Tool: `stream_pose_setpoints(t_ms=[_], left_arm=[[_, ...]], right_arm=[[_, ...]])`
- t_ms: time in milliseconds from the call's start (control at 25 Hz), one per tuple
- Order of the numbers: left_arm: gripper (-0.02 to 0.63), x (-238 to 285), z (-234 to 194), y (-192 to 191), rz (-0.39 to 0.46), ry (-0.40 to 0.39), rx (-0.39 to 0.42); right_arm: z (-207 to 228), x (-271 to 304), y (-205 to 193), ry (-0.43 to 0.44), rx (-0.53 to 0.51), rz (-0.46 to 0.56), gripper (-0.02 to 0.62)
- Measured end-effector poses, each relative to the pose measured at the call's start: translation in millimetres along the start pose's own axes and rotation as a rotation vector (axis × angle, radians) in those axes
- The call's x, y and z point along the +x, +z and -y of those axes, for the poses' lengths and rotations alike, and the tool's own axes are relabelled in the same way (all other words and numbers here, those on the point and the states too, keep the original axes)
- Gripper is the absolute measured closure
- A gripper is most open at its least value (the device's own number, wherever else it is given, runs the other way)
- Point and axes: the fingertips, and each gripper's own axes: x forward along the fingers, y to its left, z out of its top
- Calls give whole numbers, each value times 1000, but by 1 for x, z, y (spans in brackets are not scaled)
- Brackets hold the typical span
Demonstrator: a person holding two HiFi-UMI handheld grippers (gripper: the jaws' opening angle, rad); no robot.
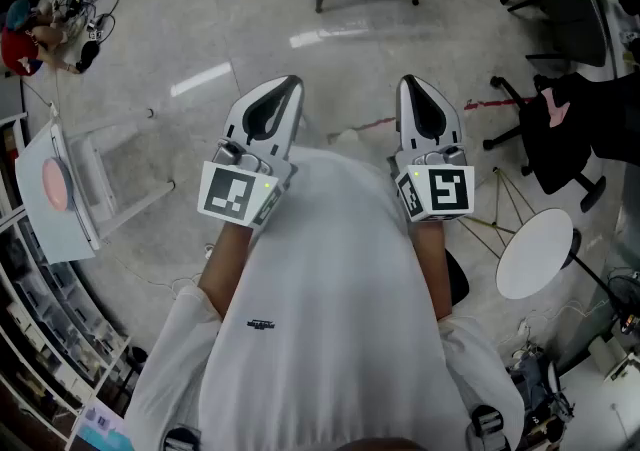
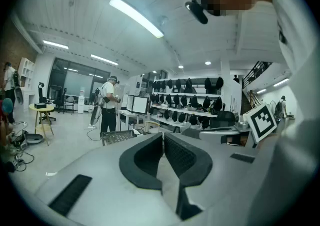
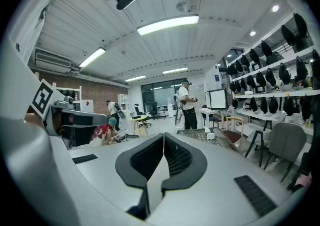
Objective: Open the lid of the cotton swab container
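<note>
The cotton swab container is not in any of the three views, so you cannot place it yet. No counter or tabletop carrying it shows.

Judging from the task alone, expect a small, light plastic tub with a thin lid. It will likely be smooth enough to slip and light enough to skate or tip when you pry at it. Plan for one set of tongs to pin the body low on its wall while the other takes the lid by its rim or tab. Squeeze gently, since thin plastic flexes and can crack. Whether the lid hinges, snaps or lifts off you can only read once you see it.

Your left gripper [image 1: 286, 87] and right gripper [image 1: 412, 85] are both held up in front of your white shirt [image 1: 330, 279], side by side but apart, pointing away from you. Each gripper view shows its jaws pressed together with nothing between them.

Beyond them you have only bare floor [image 1: 200, 29]. To your right is a round white table [image 1: 535, 254], whose top shows no container, with a black chair [image 1: 560, 144] just behind it. You need to find the container first, then open the jaws before reaching in.
</note>
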Motion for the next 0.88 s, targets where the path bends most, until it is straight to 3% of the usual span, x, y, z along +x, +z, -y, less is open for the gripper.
stream_pose_setpoints(t_ms=[200, 360, 880], left_arm=[[594, -18, 12, 0, -37, 14, -4], [594, -23, 20, 4, -13, 10, -9], [594, -16, 44, 7, -20, 26, 35]], right_arm=[[-9, -13, 3, -1, -7, 0, 594], [-13, -23, 7, 5, -27, 12, 594], [12, -56, 16, -11, 10, 91, 594]])
